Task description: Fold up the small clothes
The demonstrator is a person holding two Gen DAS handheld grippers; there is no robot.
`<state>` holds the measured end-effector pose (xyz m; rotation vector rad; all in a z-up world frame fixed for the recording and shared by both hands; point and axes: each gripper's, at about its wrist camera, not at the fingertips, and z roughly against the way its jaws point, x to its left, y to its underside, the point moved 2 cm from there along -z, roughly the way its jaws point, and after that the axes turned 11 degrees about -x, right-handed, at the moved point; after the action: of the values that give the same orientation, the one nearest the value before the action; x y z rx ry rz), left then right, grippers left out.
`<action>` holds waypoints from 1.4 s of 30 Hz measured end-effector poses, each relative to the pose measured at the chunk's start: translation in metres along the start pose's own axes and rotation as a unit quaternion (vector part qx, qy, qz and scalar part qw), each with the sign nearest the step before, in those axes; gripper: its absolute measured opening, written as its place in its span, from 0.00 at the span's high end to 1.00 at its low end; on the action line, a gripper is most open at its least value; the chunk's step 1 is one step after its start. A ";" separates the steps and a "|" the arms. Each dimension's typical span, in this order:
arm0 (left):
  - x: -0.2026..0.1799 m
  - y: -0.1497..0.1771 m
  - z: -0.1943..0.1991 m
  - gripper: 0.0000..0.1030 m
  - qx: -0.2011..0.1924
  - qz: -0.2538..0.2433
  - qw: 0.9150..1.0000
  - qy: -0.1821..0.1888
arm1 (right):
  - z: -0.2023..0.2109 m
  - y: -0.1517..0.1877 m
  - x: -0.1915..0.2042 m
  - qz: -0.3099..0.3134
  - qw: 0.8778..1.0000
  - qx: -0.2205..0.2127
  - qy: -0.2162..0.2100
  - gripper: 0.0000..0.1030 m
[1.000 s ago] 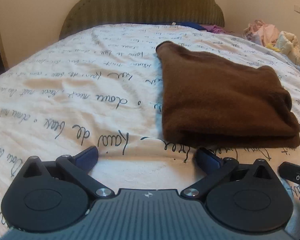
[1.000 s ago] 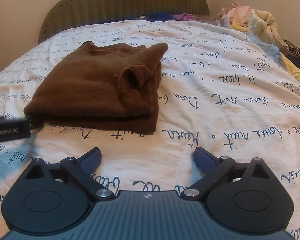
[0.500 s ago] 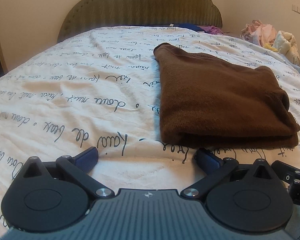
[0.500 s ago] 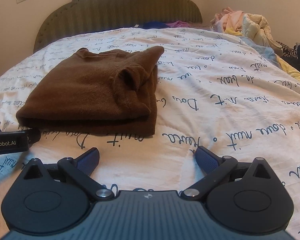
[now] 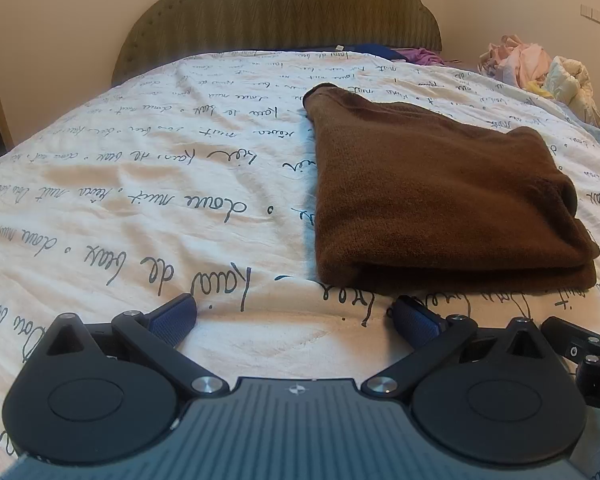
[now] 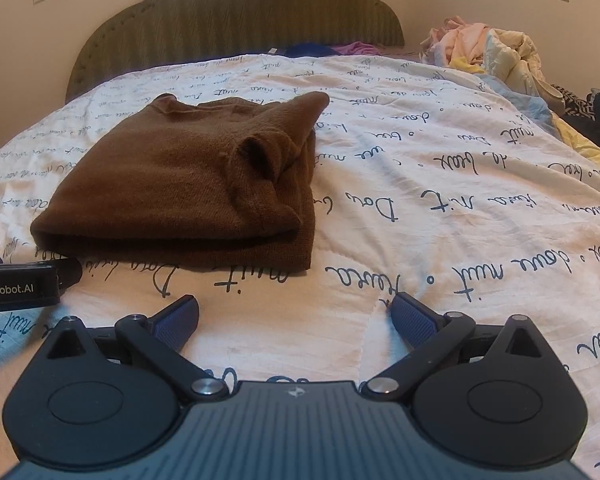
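Both grippers have drawn slightly back and lifted over the last second, so the headboard (image 5: pixel 280 12) sits lower in each view and more wall shows above it; the brown sweater (image 5: pixel 432 200) has not shifted on the bed.

It lies folded into a thick rectangle on the script-printed duvet (image 5: pixel 140 184), with its doubled fold edge facing the grippers and its long axis running away toward the headboard. In the right wrist view a loose cuff or sleeve opening bulges on the top layer near the sweater's right edge.

The left gripper (image 5: pixel 296 314) hovers above the duvet with its jaws spread wide and empty; the sweater's near left corner lies just ahead of and slightly right of its right finger. The right gripper (image 6: pixel 296 314) is likewise spread and holds nothing, and the sweater's near right corner lies ahead and to its left. Each gripper's body shows at the edge of the other's view, so they flank the near edge, with neither clearly nearer.

The fold looks close to done. A further fold would probably mean taking both near corners and carrying them toward the headboard. A heap of other clothes (image 6: pixel 484 46) waits at the far right.
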<state>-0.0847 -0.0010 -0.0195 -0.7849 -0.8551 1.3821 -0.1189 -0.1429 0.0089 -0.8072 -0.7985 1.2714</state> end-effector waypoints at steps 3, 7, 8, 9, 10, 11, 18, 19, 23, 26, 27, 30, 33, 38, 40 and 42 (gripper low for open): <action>0.000 0.000 0.000 0.00 0.000 0.000 1.000 0.000 | 0.000 0.000 -0.001 0.002 1.000 0.000 0.000 0.00; 0.000 0.000 0.000 0.00 0.000 0.001 1.000 0.001 | 0.000 0.000 -0.001 0.001 1.000 -0.001 0.000 0.00; 0.001 0.000 -0.001 0.00 0.000 0.001 1.000 0.001 | 0.000 0.000 -0.001 0.001 1.000 -0.001 0.000 0.00; 0.000 0.000 -0.001 0.00 0.000 0.001 1.000 0.000 | 0.000 0.000 -0.001 0.001 1.000 -0.001 0.000 0.00; 0.000 0.000 -0.001 0.00 0.000 0.000 1.000 0.000 | 0.000 0.000 -0.001 0.001 1.000 -0.001 0.000 0.00; 0.000 0.000 -0.001 0.00 0.000 0.000 1.000 0.000 | 0.000 0.000 -0.001 0.002 1.000 -0.001 0.001 0.00; -0.001 0.000 -0.002 0.00 0.000 -0.001 1.000 0.000 | 0.000 0.000 -0.001 0.002 1.000 -0.001 0.001 0.00; -0.001 0.000 -0.002 0.00 0.000 -0.001 1.000 0.000 | 0.000 0.000 -0.002 0.002 1.000 -0.001 0.000 0.00; -0.002 0.000 -0.002 0.00 0.000 -0.001 1.000 0.000 | 0.000 0.000 -0.001 0.001 1.000 -0.001 0.000 0.00; -0.002 0.000 -0.002 0.00 0.000 -0.001 1.000 -0.001 | 0.000 0.000 -0.001 0.001 1.000 -0.001 0.000 0.00; -0.001 0.000 -0.002 0.00 0.000 -0.001 1.000 -0.001 | 0.000 0.000 -0.001 0.001 1.000 -0.001 0.000 0.00; -0.001 0.000 -0.002 0.00 0.000 -0.001 1.000 0.000 | 0.001 0.000 0.000 0.001 1.000 -0.001 0.001 0.00; -0.001 0.000 -0.003 0.00 0.000 -0.001 1.000 0.000 | 0.001 0.000 0.000 0.001 1.000 -0.001 0.001 0.00; -0.001 0.000 -0.003 0.00 0.000 -0.001 1.000 0.000 | 0.001 0.000 0.000 0.001 1.000 -0.001 0.001 0.00; -0.001 0.000 -0.002 0.00 0.000 -0.001 1.000 0.000 | 0.000 0.000 0.000 0.001 1.000 -0.001 0.001 0.00; -0.001 0.000 -0.002 0.00 0.000 -0.001 1.000 0.000 | 0.001 0.001 0.001 0.002 1.000 -0.001 0.002 0.00</action>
<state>-0.0826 -0.0019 -0.0207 -0.7845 -0.8554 1.3812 -0.1196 -0.1419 0.0086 -0.8125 -0.7954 1.2724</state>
